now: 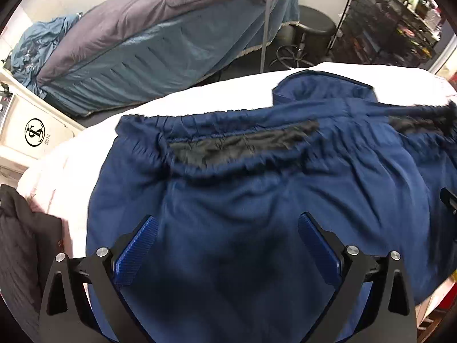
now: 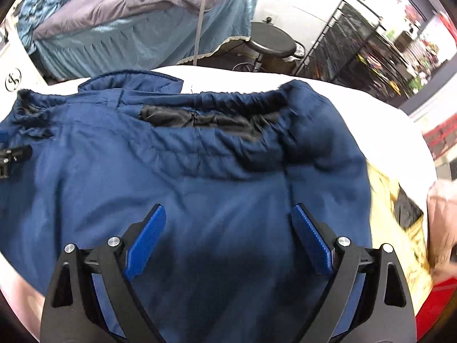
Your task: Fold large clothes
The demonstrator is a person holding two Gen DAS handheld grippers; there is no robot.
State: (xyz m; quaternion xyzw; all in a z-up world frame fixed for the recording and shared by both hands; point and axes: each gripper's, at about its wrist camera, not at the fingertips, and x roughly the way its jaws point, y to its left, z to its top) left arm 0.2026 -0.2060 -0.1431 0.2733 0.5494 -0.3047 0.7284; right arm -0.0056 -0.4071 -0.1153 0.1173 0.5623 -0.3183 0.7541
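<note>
A large navy blue garment (image 1: 257, 200) with a gathered elastic hem and a black lining (image 1: 242, 143) lies spread across a white-covered bench (image 1: 200, 100). The elastic edge faces away from both cameras, and a folded collar section (image 1: 320, 85) projects beyond that edge toward the far side of the bench. In the right wrist view the same garment (image 2: 185, 185) fills the centre of the frame, with the lining (image 2: 205, 121) exposed below the gathered edge. The left hand-held gripper (image 1: 227, 238) is positioned above the near portion of the fabric with its blue pads (image 1: 137, 253) spread wide apart and nothing between them. The right hand-held gripper (image 2: 228, 230) is likewise spread wide over the fabric, its blue pads (image 2: 147, 240) gripping nothing. Whether the pads touch the fabric cannot be determined. Part of the left unit's black frame is visible at the left edge of the right wrist view. A dark garment (image 1: 22, 243) lies at the left edge of the bench. To the right of the navy garment lies a yellow item (image 2: 400, 214). Beyond the bench stands a bed (image 1: 160, 57) with a blue skirt and a grey cover, a black round stool (image 1: 314, 25) and a black wire rack (image 1: 385, 23) carrying assorted goods.
</note>
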